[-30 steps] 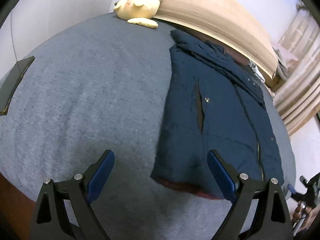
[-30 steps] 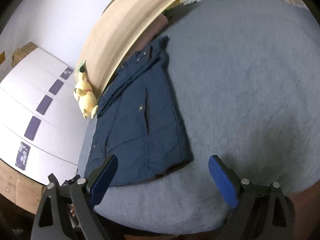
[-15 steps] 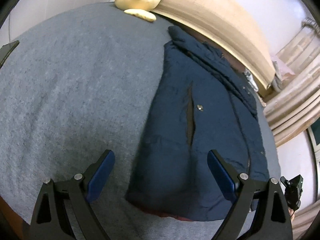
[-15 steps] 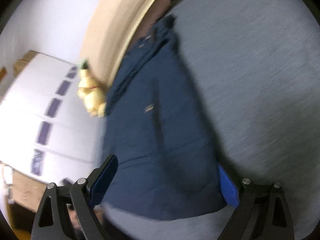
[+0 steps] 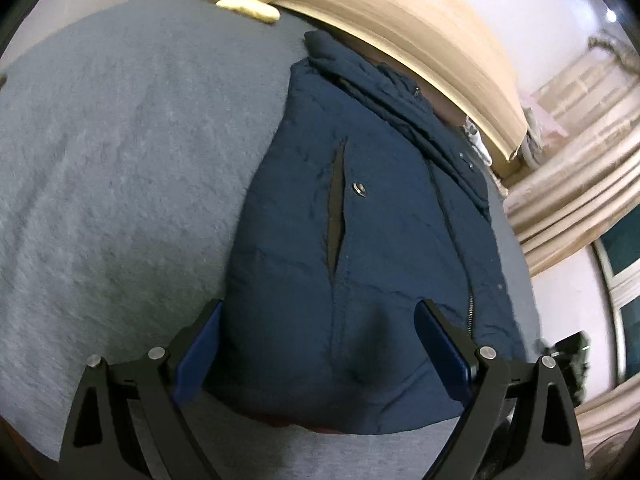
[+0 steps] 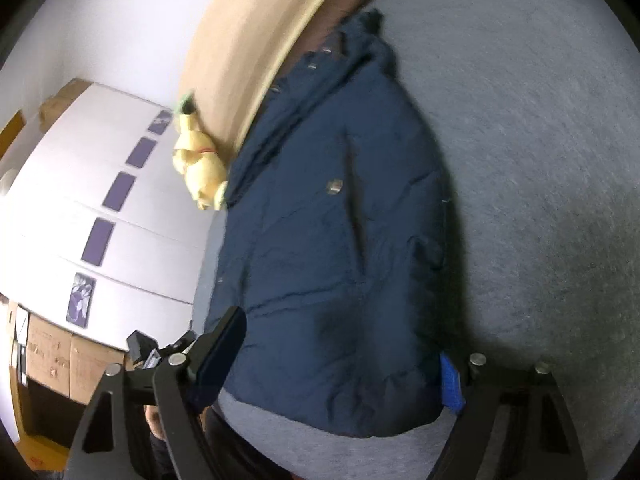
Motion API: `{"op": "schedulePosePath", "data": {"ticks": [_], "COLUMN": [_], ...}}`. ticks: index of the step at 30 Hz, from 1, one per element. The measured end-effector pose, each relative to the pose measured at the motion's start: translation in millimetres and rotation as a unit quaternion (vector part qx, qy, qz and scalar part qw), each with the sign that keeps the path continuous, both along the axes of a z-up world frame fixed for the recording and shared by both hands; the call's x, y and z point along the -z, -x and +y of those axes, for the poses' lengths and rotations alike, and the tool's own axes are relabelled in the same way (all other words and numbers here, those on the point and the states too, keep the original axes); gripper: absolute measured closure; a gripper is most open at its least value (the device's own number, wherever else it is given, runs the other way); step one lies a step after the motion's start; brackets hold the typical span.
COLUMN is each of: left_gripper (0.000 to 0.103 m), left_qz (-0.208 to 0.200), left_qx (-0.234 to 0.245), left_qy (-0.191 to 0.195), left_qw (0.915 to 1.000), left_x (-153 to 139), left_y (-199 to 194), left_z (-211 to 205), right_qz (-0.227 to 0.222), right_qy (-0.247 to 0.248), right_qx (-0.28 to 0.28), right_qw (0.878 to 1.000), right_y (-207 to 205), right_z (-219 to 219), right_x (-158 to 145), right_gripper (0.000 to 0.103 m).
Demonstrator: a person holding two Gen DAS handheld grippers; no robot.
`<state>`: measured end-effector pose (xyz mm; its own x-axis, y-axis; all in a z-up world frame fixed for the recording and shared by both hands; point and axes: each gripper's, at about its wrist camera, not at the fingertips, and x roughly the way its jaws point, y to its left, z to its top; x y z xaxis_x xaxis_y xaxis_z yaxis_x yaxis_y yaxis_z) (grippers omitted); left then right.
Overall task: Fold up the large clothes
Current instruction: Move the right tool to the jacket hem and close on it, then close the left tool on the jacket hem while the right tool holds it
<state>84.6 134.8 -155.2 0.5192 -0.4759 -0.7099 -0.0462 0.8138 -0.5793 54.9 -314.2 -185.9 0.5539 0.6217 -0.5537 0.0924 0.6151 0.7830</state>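
Between both pairs of wide jaws: jacket [image 5: 360, 248] hem, long axis running straight ahead to the headboard [image 5: 400, 20]; left gripper [image 5: 320, 344] and right gripper [image 6: 340, 360] equally near.

Left hand-held gripper [image 5: 318, 344]: jaws wide open, black arms rising from the bottom of the frame, blue pads [image 5: 440, 350] facing inward. Right hand-held gripper [image 6: 336, 364]: also wide open, left pad fully visible at lower left, right pad [image 6: 452, 384] mostly hidden at lower right.
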Motion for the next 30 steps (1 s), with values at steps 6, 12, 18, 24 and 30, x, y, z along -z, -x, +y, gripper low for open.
{"op": "schedulePosePath", "data": {"ticks": [6,12,18,24,30], "left_gripper": [0.010,0.011,0.028,0.058,0.082], "left_qz": [0.005,-0.021,0.006,0.014,0.007], "left_qx": [0.014,0.020,0.008,0.003,0.013], "left_qy": [0.040,0.047,0.012,-0.061,-0.093], "left_qw": [0.9991,0.9985,0.9999,0.9981,0.9956], "left_x": [1,-17,2,1,-7], "left_y": [0,5,4,9,11], "left_z": [8,1,2,-1,-16], "right_qz": [-0.020,-0.018,0.023,0.050,0.044], "right_qy": [-0.022,-0.027,-0.019,0.005,0.049], "right_qx": [-0.006,0.002,0.016,0.019,0.015], "right_qw": [1.000,0.999,0.999,0.999,0.998], "right_y": [5,5,0,-1,1], "right_z": [-1,-1,-3,-5,8], "right_x": [-3,-5,12,17,5], "right_gripper": [0.021,0.027,0.048,0.072,0.087]}}
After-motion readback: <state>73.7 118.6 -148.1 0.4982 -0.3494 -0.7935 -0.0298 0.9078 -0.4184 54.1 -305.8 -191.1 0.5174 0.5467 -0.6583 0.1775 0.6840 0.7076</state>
